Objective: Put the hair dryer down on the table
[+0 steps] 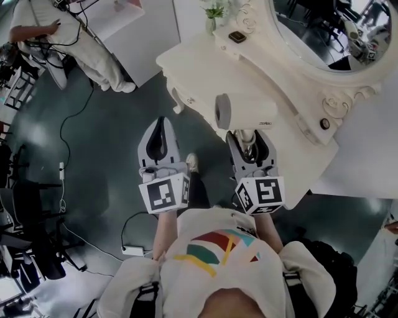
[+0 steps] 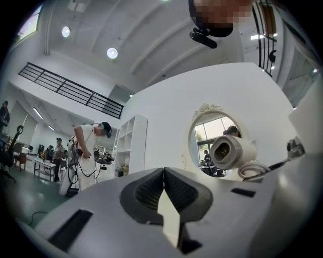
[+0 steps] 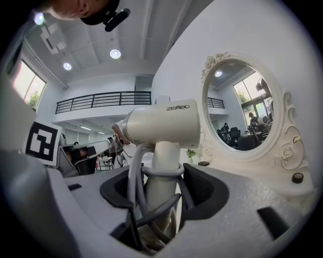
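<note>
A white hair dryer (image 1: 245, 112) hangs over the front edge of the white dressing table (image 1: 199, 56), barrel level and nozzle end to the left. My right gripper (image 1: 249, 138) is shut on its handle, which has the grey cord wound round it. In the right gripper view the hair dryer (image 3: 166, 123) stands upright between the dark pads (image 3: 202, 189) of that gripper (image 3: 160, 201). My left gripper (image 1: 160, 124) is shut and holds nothing, out over the floor left of the table. Its closed tips (image 2: 164, 174) show in the left gripper view, with the hair dryer (image 2: 233, 151) to the right.
An oval mirror (image 1: 323, 31) in a carved white frame stands at the back of the table. A small dark box (image 1: 237, 36) and a little plant (image 1: 213, 15) sit near it. A person (image 1: 68, 31) stands at the upper left. Cables (image 1: 68, 133) cross the dark floor.
</note>
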Available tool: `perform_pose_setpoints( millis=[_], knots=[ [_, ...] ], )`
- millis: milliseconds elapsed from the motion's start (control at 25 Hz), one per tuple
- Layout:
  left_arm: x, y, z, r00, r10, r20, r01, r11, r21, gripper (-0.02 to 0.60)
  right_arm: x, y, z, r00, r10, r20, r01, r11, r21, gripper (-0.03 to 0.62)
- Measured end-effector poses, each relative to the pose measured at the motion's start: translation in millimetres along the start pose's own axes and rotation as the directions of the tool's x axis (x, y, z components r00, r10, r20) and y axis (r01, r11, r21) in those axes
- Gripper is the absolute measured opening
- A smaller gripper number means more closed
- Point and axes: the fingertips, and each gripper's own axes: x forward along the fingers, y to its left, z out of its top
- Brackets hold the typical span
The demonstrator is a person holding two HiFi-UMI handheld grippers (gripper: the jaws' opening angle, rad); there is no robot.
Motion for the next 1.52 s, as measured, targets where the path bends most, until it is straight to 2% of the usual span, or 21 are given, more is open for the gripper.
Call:
perform_pose_setpoints(
  millis=[320, 680, 960, 1280, 1520],
  knots=[
    [72, 24, -12, 0.999, -0.037, -0.013, 0.037, 0.999, -0.007, 0.005, 72, -2, 12, 1.0, -0.013, -0.001, 0.013, 1.0, -0.018, 0.23],
    [156, 61, -7, 0.996, -0.088, -0.012, 0.088, 0.996, 0.001, 0.005, 155, -2, 36, 0.999, -0.051, 0.011, 0.052, 0.999, -0.009, 0.23],
    [214, 84, -7, 0.989, -0.147, 0.007, 0.147, 0.989, -0.002, 0.005, 206, -3, 48, 0.994, -0.109, 0.031, 0.11, 0.994, -0.002, 0.23],
    [243, 81, -15, 0.978, -0.208, -0.003, 0.208, 0.978, -0.018, 0.005, 225, -15, 50, 0.984, -0.175, 0.038, 0.174, 0.985, 0.015, 0.222],
    [252, 62, -15, 0.971, -0.237, -0.004, 0.237, 0.971, -0.023, 0.005, 236, -27, 54, 0.984, -0.171, 0.041, 0.17, 0.985, 0.02, 0.219]
  ],
)
